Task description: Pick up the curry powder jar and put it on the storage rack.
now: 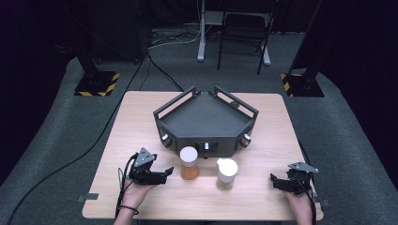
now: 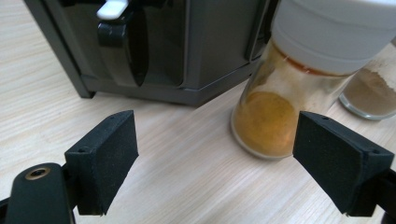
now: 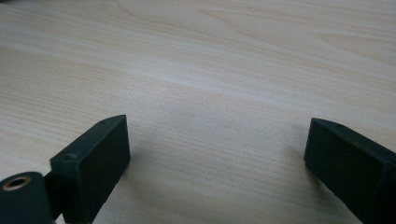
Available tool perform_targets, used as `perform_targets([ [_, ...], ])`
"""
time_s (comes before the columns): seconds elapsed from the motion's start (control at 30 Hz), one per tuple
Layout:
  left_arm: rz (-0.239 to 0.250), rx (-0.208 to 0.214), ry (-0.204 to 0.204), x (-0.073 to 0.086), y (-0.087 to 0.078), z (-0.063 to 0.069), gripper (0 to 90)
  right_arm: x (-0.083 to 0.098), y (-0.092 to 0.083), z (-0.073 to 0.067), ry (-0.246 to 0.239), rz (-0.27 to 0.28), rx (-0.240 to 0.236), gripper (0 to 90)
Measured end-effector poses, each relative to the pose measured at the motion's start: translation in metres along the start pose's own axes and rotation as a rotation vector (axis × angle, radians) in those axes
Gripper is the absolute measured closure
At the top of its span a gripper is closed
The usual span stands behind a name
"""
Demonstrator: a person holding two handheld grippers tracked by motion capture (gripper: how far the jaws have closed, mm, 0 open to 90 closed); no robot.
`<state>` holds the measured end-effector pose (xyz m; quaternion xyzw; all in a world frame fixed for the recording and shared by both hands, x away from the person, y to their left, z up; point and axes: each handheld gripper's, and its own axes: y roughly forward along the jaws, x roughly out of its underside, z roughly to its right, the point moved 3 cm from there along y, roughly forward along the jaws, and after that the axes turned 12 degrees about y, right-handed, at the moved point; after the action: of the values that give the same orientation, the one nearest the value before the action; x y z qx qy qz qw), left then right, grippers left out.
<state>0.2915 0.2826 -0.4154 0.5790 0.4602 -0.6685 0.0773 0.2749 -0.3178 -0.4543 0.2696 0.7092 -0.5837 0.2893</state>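
Resting across most of the scene is the light wooden table (image 1: 141,122), and at its far middle sits the dark angular tray (image 1: 206,119), a wedge-shaped box with low railings and small knobs along its near faces. In my left gripper view its dark wall stands just beyond the jars, with a white-tipped black lever (image 2: 122,42) in a recess.

Near of the tray, about mid-table, stand two white-lidded jars side by side, just apart from each other. The left one is the orange spice jar (image 1: 189,163), holding orange powder in its lower part; the right one is the brown spice jar (image 1: 226,173), with paler brown powder. Both are upright on the wood.

My left gripper (image 1: 162,173) lies at the near left, held in my left hand (image 1: 133,192), pointing right toward the orange spice jar and just beside it. Its jaws are spread wide, and nothing is between the pads; in its own view the orange jar (image 2: 268,121) stands ahead, close to the right-hand jaw but not touched, with the brown jar (image 2: 371,95) behind it at the edge.

My right gripper (image 1: 277,180) lies at the near right, well apart from the jars, pointing left. Its jaws are spread too, over bare wood (image 3: 210,93), gripping nothing.
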Motion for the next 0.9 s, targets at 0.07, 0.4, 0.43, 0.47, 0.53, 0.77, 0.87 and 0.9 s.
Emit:
perform_targets([
  [0.07, 0.002, 0.005, 0.007, -0.003, 0.001, 0.001, 13.5, 0.0, 0.0, 0.0, 0.0, 0.0, 0.0, 5.7],
  [0.4, 0.016, 0.032, 0.024, -0.011, 0.009, 0.007, 13.4, 0.0, 0.0, 0.0, 0.0, 0.0, 0.0, 5.7],
  [0.43, 0.016, 0.036, 0.027, -0.012, 0.011, 0.008, 13.3, 0.0, 0.0, 0.0, -0.001, 0.0, 0.0, 5.7],
  [0.47, 0.015, 0.039, 0.032, -0.013, 0.012, 0.009, 13.4, 0.0, 0.0, 0.0, 0.0, 0.0, 0.0, 5.7],
  [0.53, 0.016, 0.045, 0.036, -0.015, 0.014, 0.01, 13.4, 0.0, 0.0, 0.0, -0.001, 0.0, 0.0, 5.7],
  [0.77, 0.014, 0.067, 0.057, -0.023, 0.023, 0.016, 13.0, 0.0, 0.0, 0.0, -0.001, 0.0, 0.0, 5.7],
  [0.87, 0.025, 0.08, 0.058, -0.024, 0.025, 0.017, 13.1, 0.0, 0.0, 0.0, -0.001, 0.0, -0.001, 5.7],
  [0.9, 0.025, 0.08, 0.058, -0.024, 0.025, 0.017, 13.2, 0.0, 0.0, 0.0, -0.001, 0.0, -0.001, 5.7],
])
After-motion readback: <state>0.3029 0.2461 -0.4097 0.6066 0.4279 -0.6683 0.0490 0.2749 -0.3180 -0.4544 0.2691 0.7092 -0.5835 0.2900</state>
